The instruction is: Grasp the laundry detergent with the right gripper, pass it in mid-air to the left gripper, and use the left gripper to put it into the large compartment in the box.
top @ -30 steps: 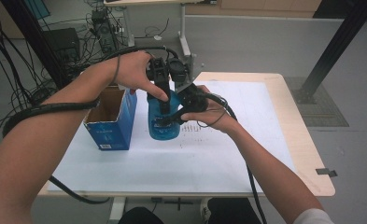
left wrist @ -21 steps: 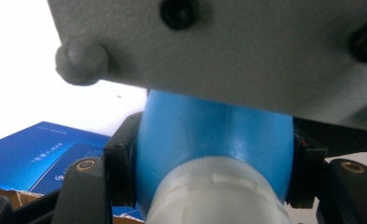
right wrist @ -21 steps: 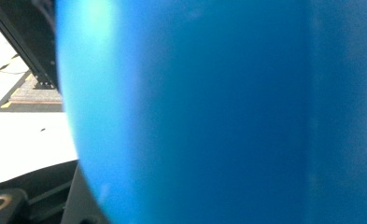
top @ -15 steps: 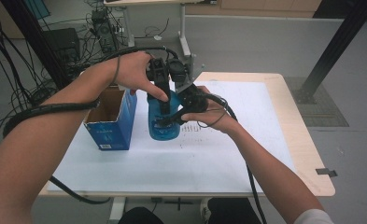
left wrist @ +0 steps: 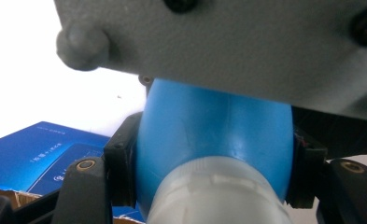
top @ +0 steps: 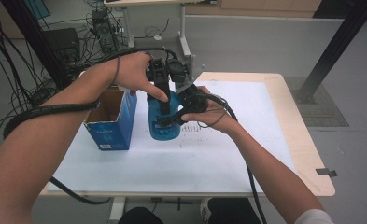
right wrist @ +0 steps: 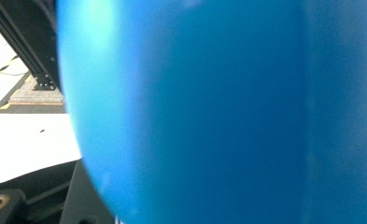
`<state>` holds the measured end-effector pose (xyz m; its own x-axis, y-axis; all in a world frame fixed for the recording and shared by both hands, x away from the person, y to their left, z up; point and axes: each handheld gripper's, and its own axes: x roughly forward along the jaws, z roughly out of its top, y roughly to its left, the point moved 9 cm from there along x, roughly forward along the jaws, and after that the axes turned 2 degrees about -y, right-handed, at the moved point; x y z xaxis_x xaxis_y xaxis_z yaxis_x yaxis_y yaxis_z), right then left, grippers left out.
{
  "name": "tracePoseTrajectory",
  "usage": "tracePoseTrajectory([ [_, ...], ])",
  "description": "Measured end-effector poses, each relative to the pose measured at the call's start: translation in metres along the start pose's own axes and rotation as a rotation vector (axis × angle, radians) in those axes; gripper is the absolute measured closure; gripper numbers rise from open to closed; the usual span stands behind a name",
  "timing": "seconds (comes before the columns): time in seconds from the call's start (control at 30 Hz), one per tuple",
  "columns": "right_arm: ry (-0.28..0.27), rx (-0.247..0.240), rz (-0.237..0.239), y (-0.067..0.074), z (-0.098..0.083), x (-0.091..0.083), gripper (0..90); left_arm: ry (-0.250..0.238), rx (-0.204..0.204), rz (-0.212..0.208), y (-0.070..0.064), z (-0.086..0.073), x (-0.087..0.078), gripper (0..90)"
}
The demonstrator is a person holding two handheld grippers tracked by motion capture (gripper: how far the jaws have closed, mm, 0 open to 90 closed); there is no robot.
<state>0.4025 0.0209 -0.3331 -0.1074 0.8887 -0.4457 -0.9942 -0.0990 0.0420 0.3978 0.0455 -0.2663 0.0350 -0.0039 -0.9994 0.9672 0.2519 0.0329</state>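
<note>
— What's the biggest thing in front of you?

— My table (top: pixel 265 158), covered with a white sheet, its wooden edge showing along the right side. On its left part stands a blue cardboard box (top: pixel 110 122), top flaps open; my left forearm passes over it.

— And the bottle?

— The blue bottle (top: pixel 164 119) stands upright on the white sheet just beside the box, to its right, near the middle of the table. It is a translucent blue, with a paler, whitish cap or neck that I see at the bottom of my left gripper view, close under the camera.

— What are your grippers doing?

— My left gripper (top: pixel 161 100) comes down on the bottle from above. In its own view the two black jaws press against either side of the bottle's blue shoulder (left wrist: pixel 214 135), so it is clamped on the bottle. The grey plate of the other gripper (left wrist: pixel 228 46) crosses the top of that view, very near.

— And the right one?

— My right gripper (top: pixel 181 112) meets the bottle from its right side, my hand (top: pixel 214 114) wrapped around the body with the cable looping over it. In its own view the bottle's blue wall (right wrist: pixel 228 112) sits right up against the lens, with a bit of one black jaw at lower left. I cannot tell whether those jaws are closed on the bottle or merely beside it.
</note>
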Motion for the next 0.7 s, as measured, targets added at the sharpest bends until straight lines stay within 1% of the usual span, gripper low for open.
tracePoseTrajectory([
  [0.17,-0.003,0.0,0.0,0.0,0.0003,0.0007,41.1,0.0,-0.001,0.003,0.0002,-0.0005,-0.0002,36.8],
  [0.2,-0.007,0.012,0.008,0.0017,0.0009,0.0006,41.0,0.001,-0.002,0.003,0.0001,-0.0005,-0.0004,36.7],
  [0.23,-0.004,0.003,0.0,0.0003,0.0006,0.0006,41.0,0.002,-0.003,0.003,0.0001,-0.0007,-0.0011,36.8],
  [0.3,-0.011,0.025,0.008,0.0021,0.0018,0.0001,40.7,-0.004,-0.009,0.004,0.0001,-0.0004,-0.0014,36.8],
  [0.37,-0.01,0.019,-0.001,0.0004,0.0015,0.0,40.6,-0.004,-0.009,0.005,0.0002,-0.0006,-0.0017,36.8],
  [0.43,-0.011,0.022,-0.001,0.0006,0.0015,-0.0003,40.4,-0.007,-0.011,0.006,0.0,-0.0006,-0.0017,36.8],
  [0.47,-0.014,0.035,0.005,0.0021,0.002,-0.0006,40.3,-0.006,-0.008,0.006,0.0002,-0.0008,-0.0018,36.8],
  [0.57,-0.017,0.038,0.005,0.0021,0.0022,-0.0011,39.7,-0.001,-0.005,0.006,0.0006,-0.001,-0.0027,36.8],
  [0.6,-0.014,0.035,-0.004,0.0009,0.002,-0.0017,39.7,-0.003,-0.006,0.006,0.0006,-0.001,-0.0027,36.8],
  [0.67,-0.022,0.044,0.002,0.0019,0.0028,-0.0019,39.4,-0.001,-0.006,0.008,0.0006,-0.0009,-0.003,36.8],
  [0.7,-0.018,0.04,-0.005,0.0009,0.0024,-0.0023,39.3,-0.001,-0.006,0.009,0.0005,-0.0008,-0.0032,36.8],
])
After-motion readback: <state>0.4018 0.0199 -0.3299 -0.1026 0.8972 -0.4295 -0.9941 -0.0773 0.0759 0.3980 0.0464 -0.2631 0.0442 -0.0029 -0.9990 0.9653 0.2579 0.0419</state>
